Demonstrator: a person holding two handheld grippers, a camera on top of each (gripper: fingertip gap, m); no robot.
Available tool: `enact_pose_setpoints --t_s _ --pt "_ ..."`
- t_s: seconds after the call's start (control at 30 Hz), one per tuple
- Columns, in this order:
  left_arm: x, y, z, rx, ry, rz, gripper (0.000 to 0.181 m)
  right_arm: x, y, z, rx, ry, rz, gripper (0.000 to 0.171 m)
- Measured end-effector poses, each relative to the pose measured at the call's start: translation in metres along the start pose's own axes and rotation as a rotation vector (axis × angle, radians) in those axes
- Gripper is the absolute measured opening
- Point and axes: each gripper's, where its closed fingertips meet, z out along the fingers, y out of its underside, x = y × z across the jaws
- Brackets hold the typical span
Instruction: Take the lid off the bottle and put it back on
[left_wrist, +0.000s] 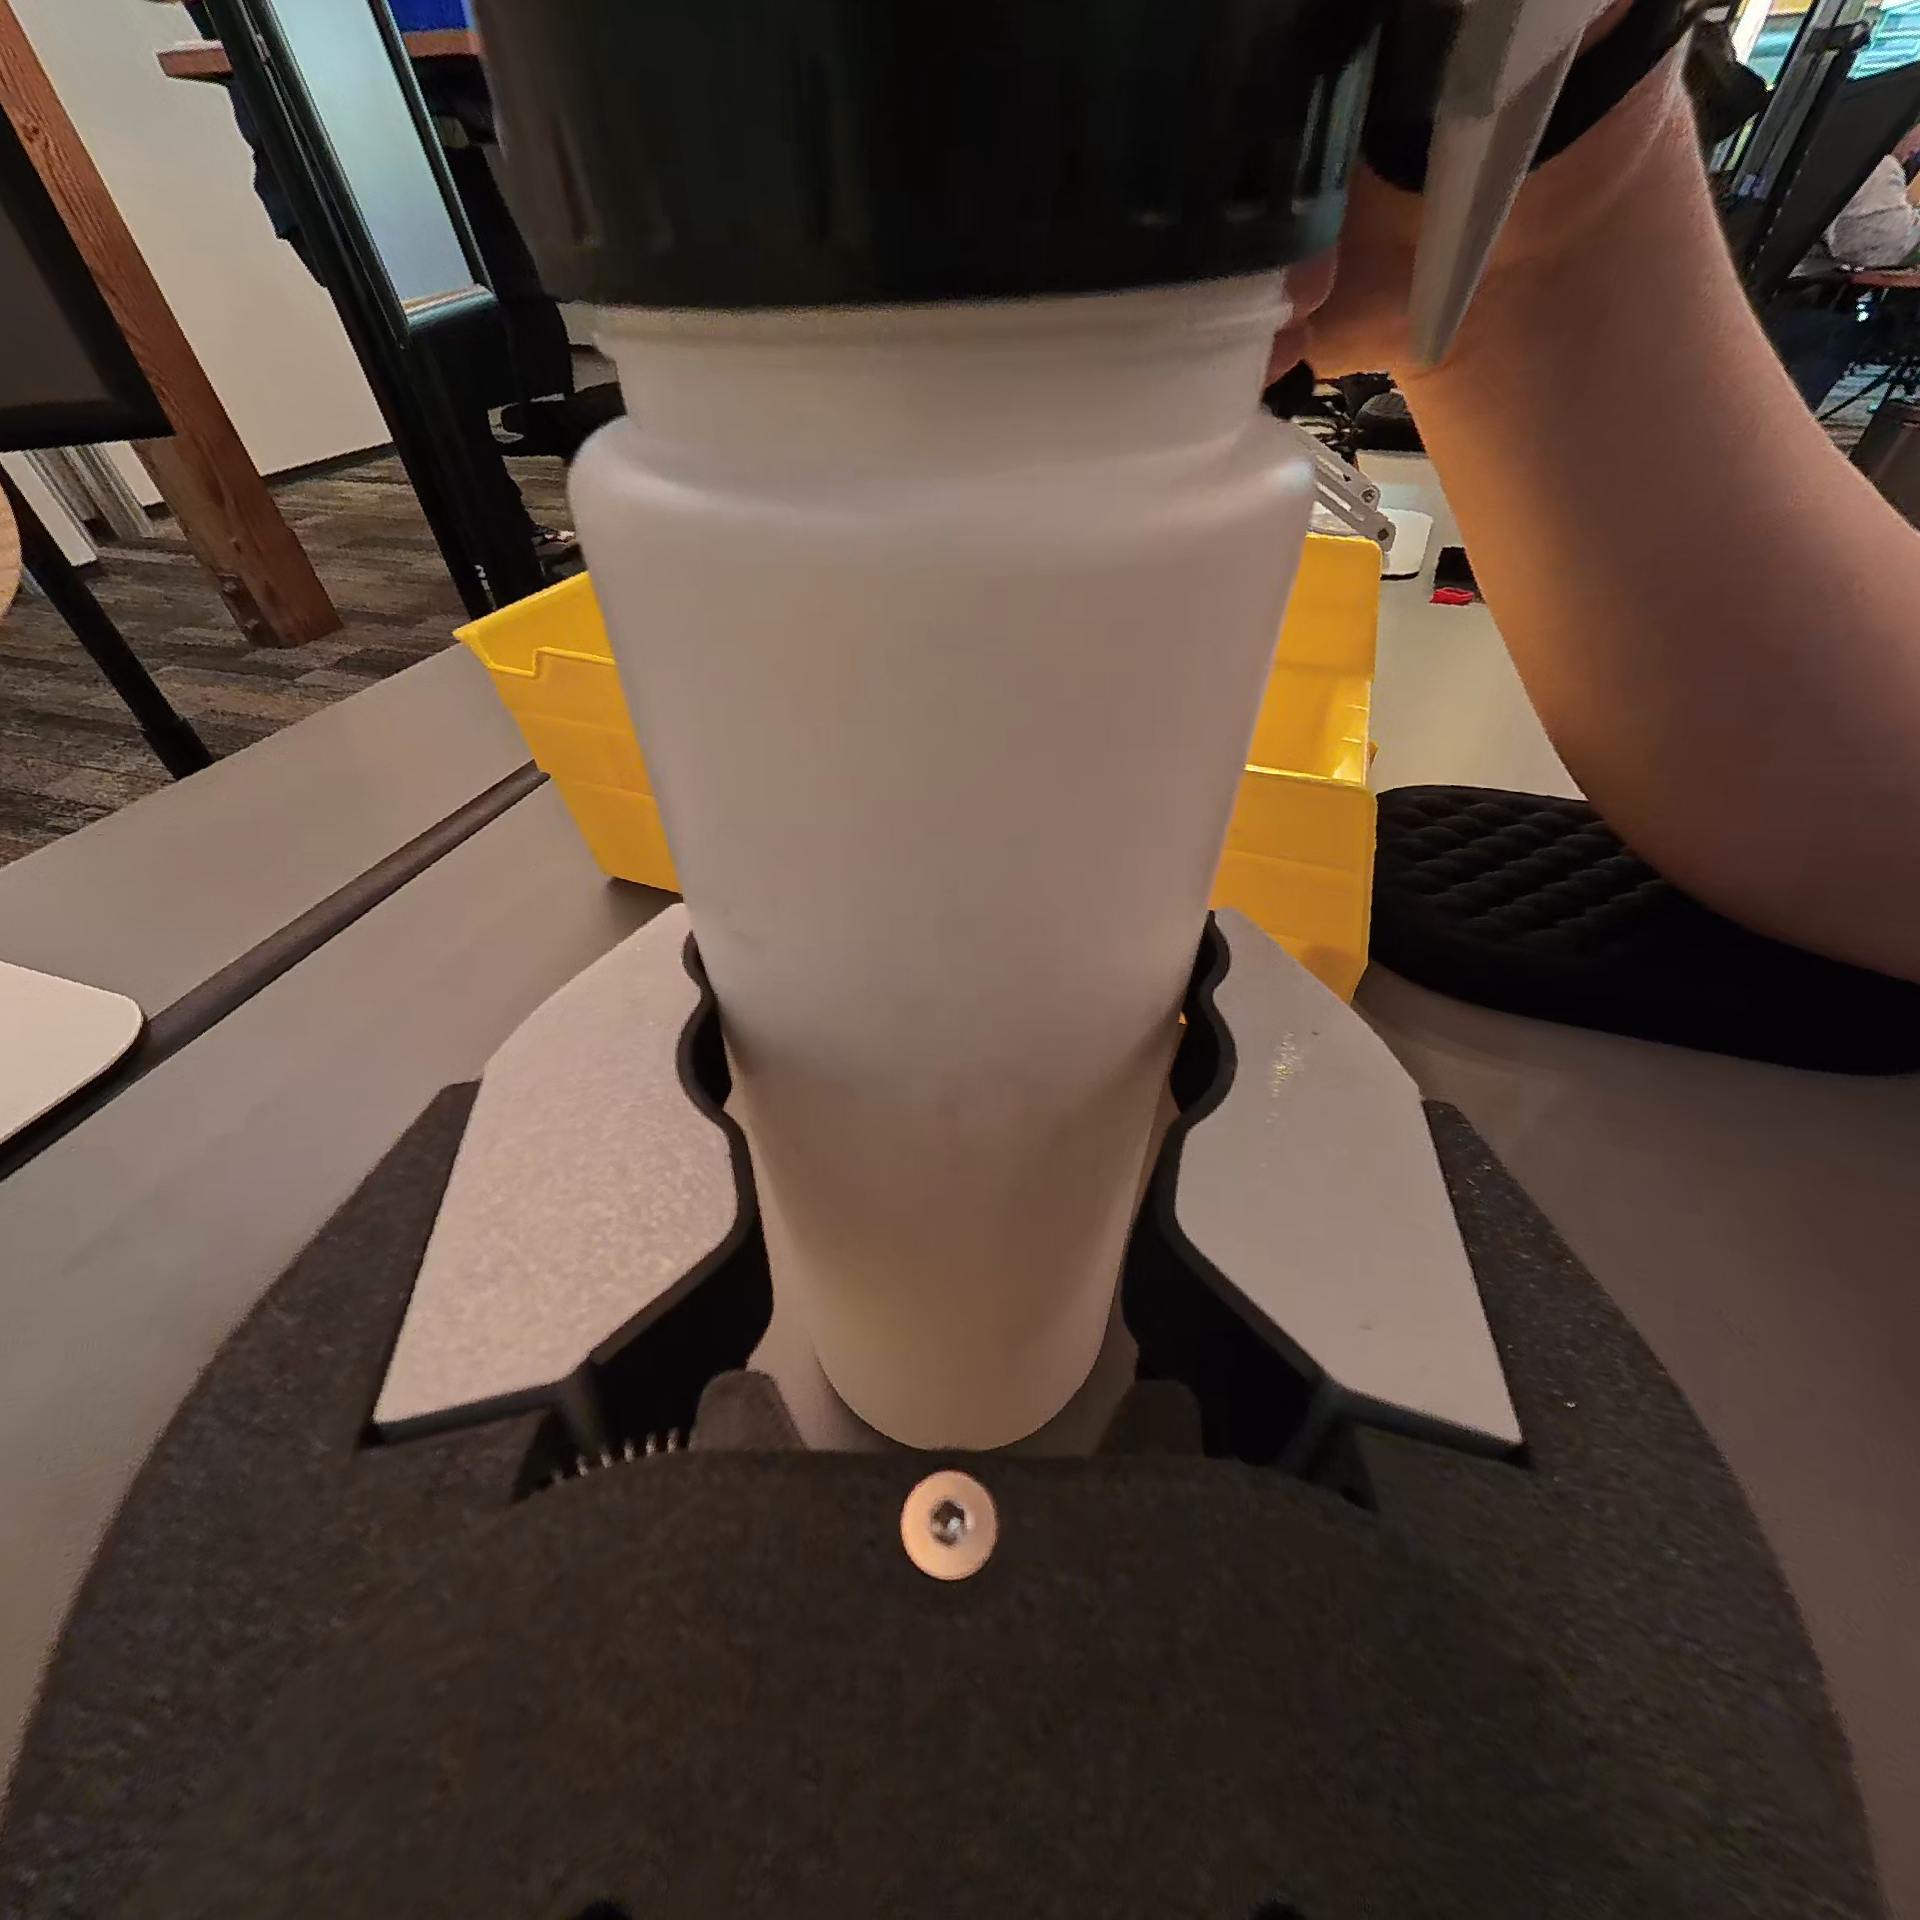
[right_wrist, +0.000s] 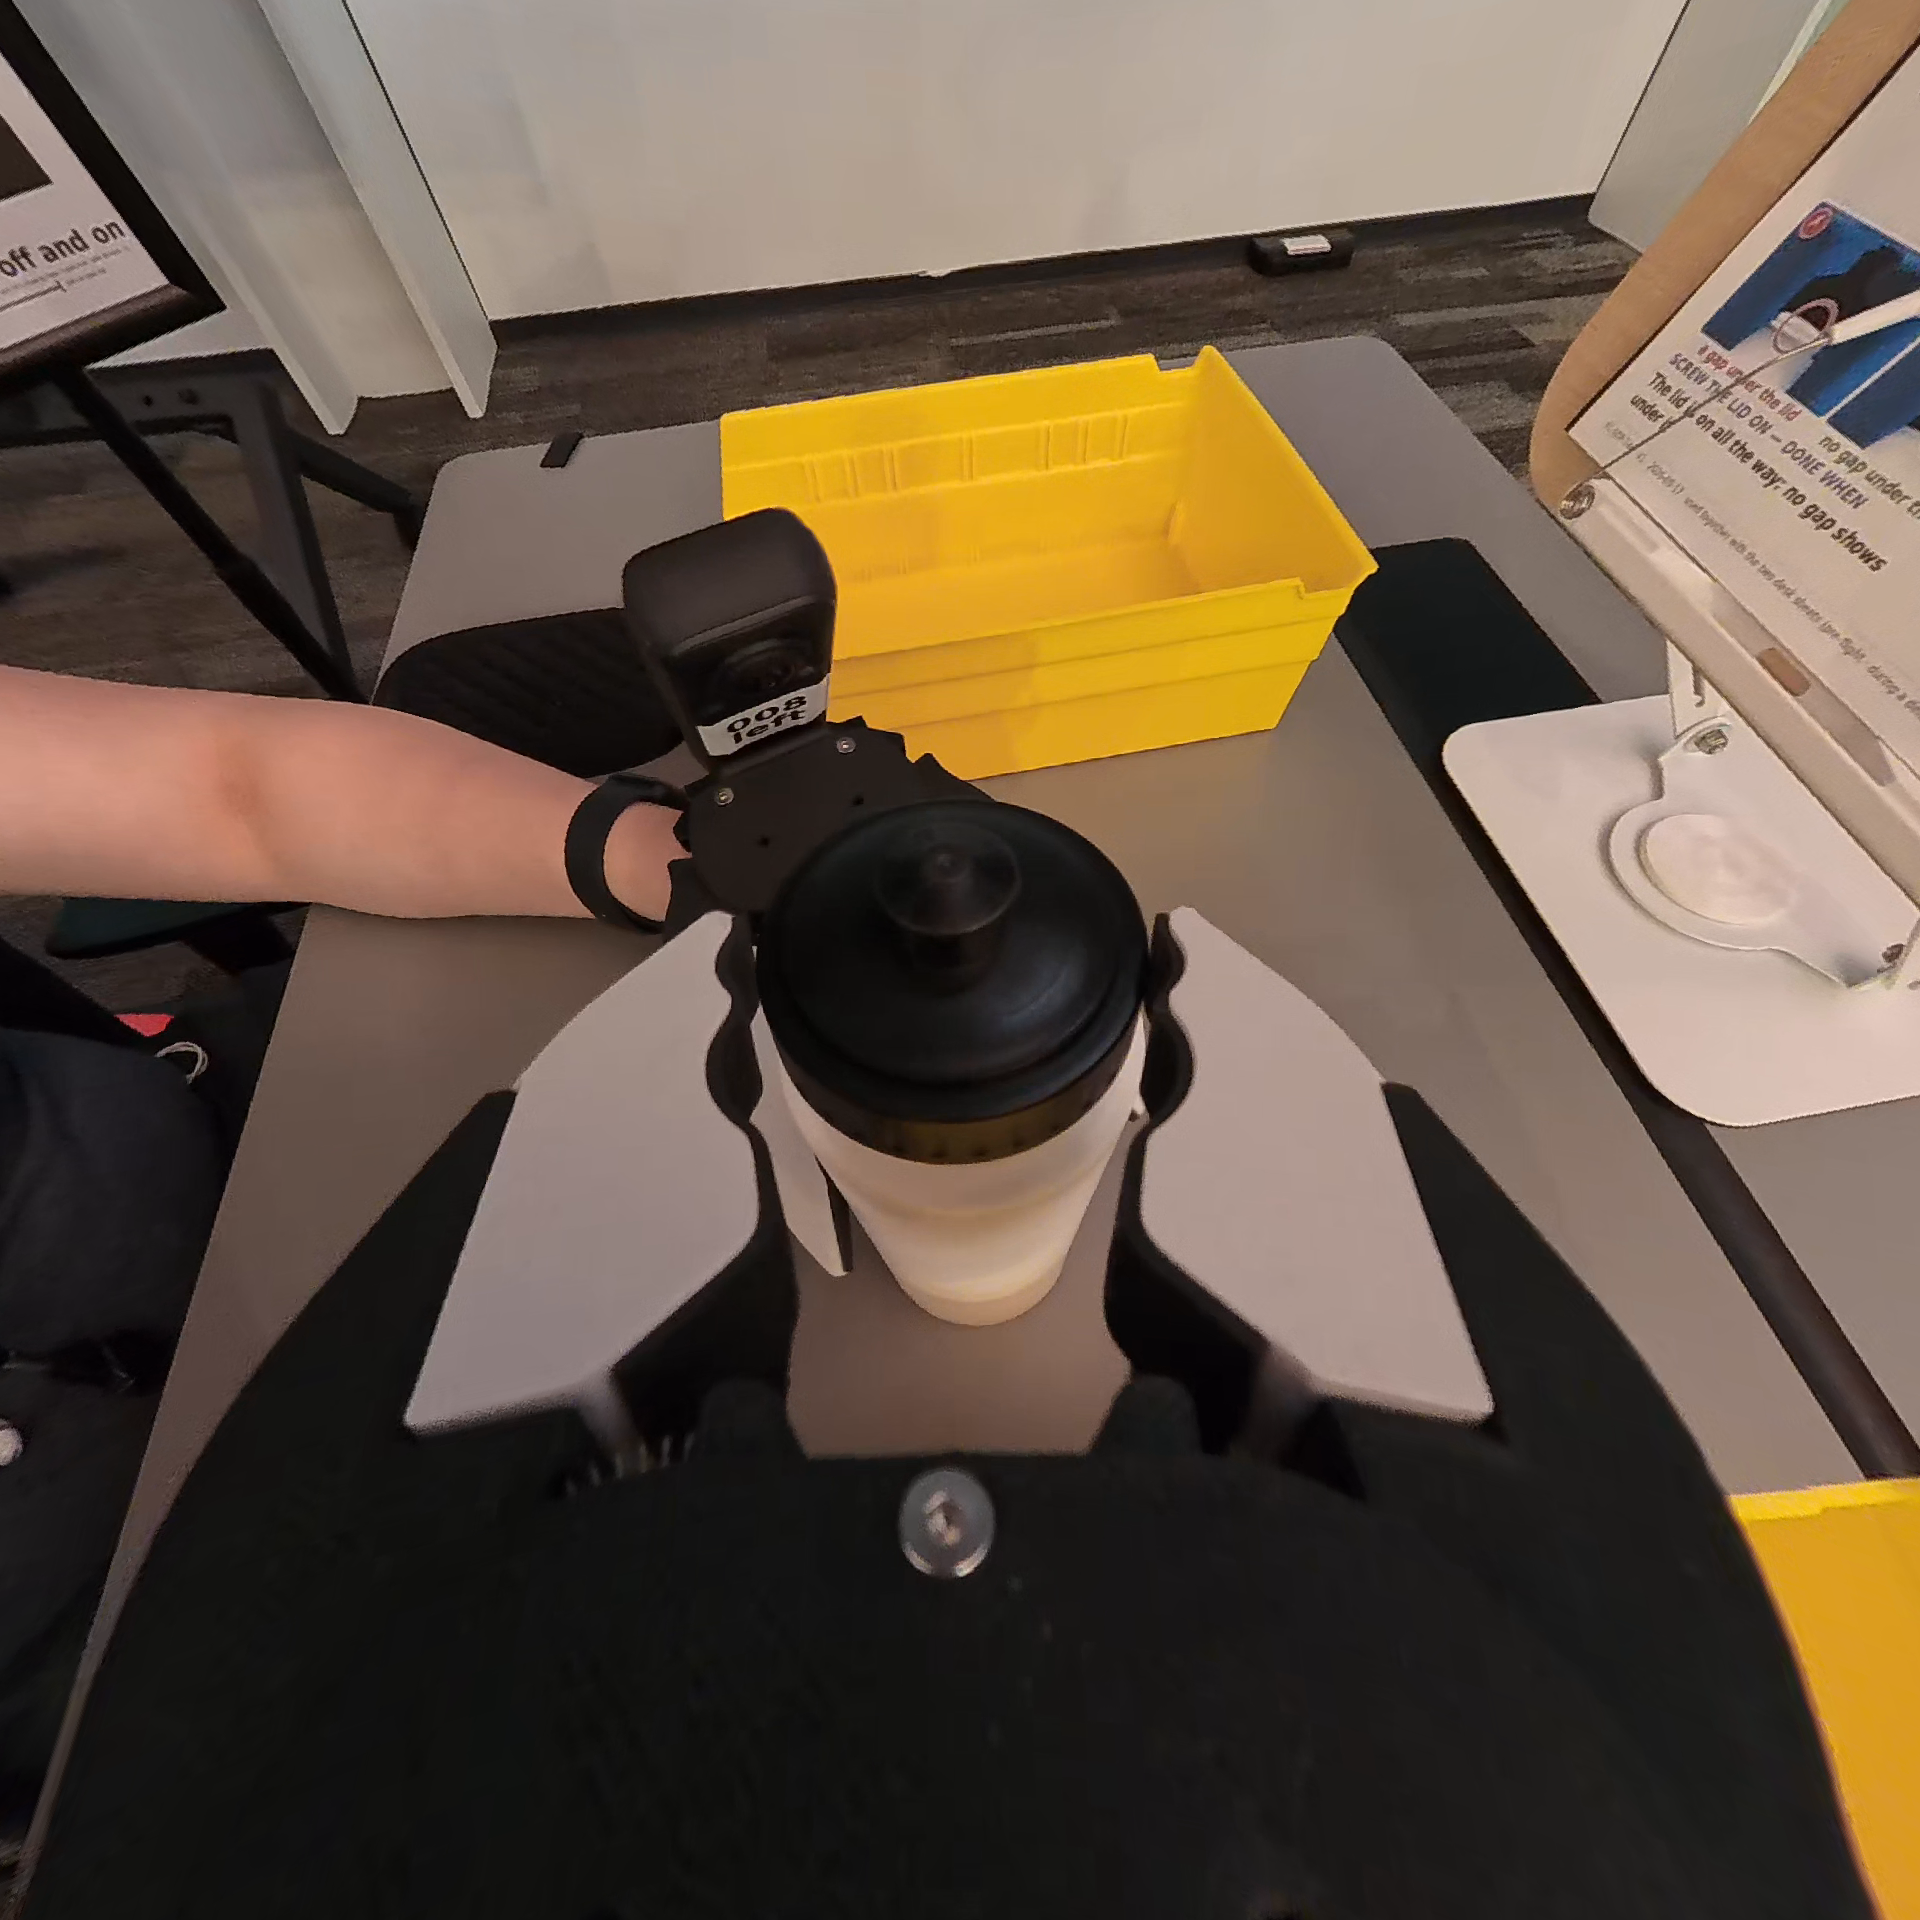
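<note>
A white bottle stands upright on the grey tabletop, its black lid on top. The left gripper has its jaws closed against the bottle's lower body. The right gripper reaches from above, its jaws closed around the lid's rim. A yellow bin sits on the far side, a white stand to the right
</note>
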Motion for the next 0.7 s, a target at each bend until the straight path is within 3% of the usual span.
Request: enact_pose_setpoints --t_s 0.37,0.47,0.7 --pt "0.042 0.000 -0.003 -0.016 0.283 -0.004 0.085 -0.034 0.008 -0.011 0.007 -0.231 -0.078 0.073" --pt "0.036 0.000 0.001 -0.028 0.228 -0.015 0.085 -0.028 0.008 -0.012 -0.002 -0.194 -0.056 0.073" --pt "-0.012 0.002 0.004 -0.052 -0.126 -0.050 0.085 0.010 0.003 0.000 -0.026 0.082 0.036 0.073"
